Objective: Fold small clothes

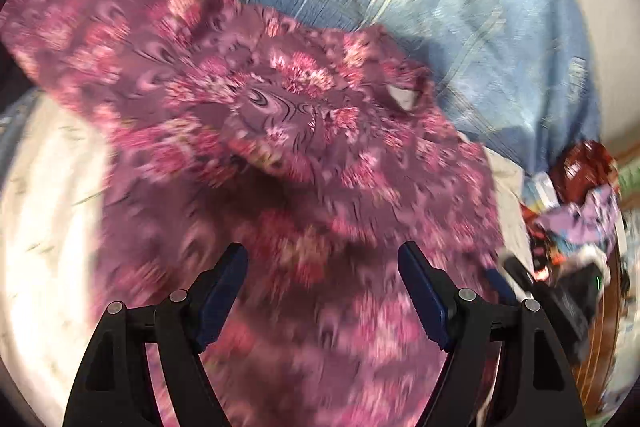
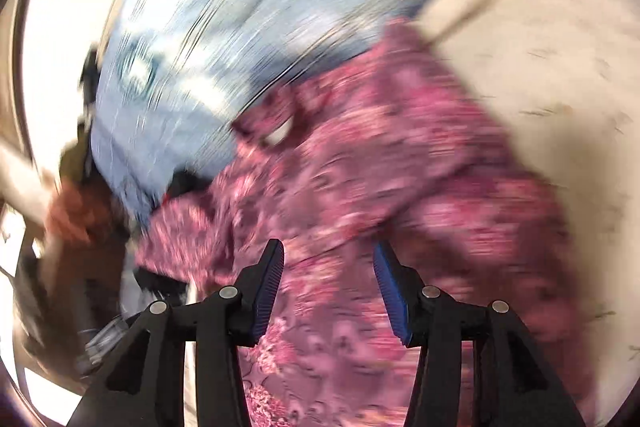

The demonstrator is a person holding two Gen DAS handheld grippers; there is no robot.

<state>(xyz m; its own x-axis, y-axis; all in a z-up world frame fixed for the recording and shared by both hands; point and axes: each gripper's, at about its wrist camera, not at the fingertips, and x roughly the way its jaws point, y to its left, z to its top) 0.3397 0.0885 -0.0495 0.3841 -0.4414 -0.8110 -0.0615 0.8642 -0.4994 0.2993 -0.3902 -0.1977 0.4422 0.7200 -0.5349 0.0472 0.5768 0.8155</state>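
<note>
Garment (image 1: 248, 131): a purple-and-pink floral piece, lying rumpled on a bed with a pale sheet (image 1: 44, 219) to one side and a blue striped cover (image 1: 460, 11) beyond it. A white label shows at what looks like the neckline, though both views are smeared by motion, so the exact lie of the cloth is hard to read.

The left tongs (image 1: 322, 267) stand wide apart above the fabric, with nothing pinched between them. The right tongs (image 2: 328, 267) are also apart, less widely, and the cloth passes under the gap without the pads pressing on it. So neither of the 2 holds the garment at this moment; it rests on the bed by its own weight.

Judging from this, the piece is not yet folded: it bunches in the middle and a flap rises toward the far left in the left view.

Risks from here:
- Grabbing while the hands are moving fast could catch 2 layers instead of 1, or pinch the sheet together with the garment, giving a crooked fold.
- The bunched middle may trap a crease if folded over unsmoothed.
- A heap of other clothes (image 1: 576, 211) lies near the right edge in the left view; a wide sweep could drag them in.
</note>
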